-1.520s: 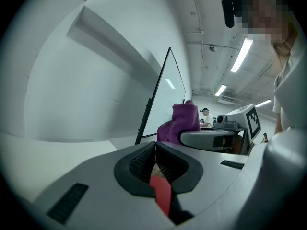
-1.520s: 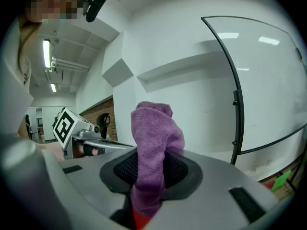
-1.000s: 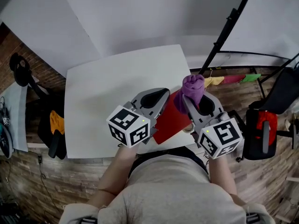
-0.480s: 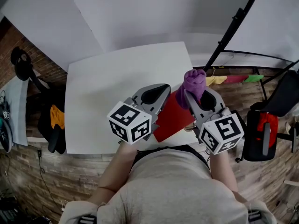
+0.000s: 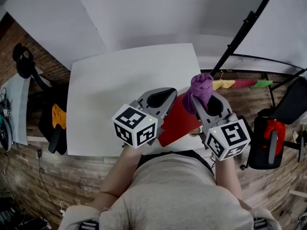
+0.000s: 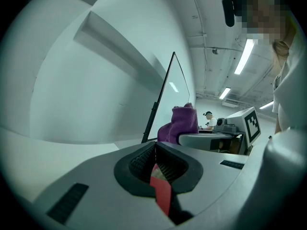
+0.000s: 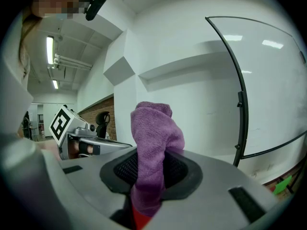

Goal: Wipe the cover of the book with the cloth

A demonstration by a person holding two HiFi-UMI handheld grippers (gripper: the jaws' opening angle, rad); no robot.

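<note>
A thin red book [image 5: 176, 121] hangs tilted above the near right part of the white table [image 5: 110, 90]. My left gripper [image 5: 165, 101] is shut on the book's left edge; a red sliver of the book [image 6: 160, 191] shows between its jaws. My right gripper [image 5: 200, 99] is shut on a bunched purple cloth [image 5: 200, 89], which stands up out of its jaws above the book's right side. In the right gripper view the purple cloth [image 7: 152, 150] fills the gap between the jaws. From the left gripper view the cloth [image 6: 180, 124] and the right gripper appear just beyond.
A black stand pole [image 5: 242, 32] slants up at the right. Coloured cloths [image 5: 237, 84] hang on a rail beside the table. A black and red case [image 5: 268, 140] sits on the floor at the right, a dark bag [image 5: 53, 123] at the left.
Both grippers, the book and the cloth have kept their grip and pose; they sit slightly lower and to the right in view as the head camera shifted.
</note>
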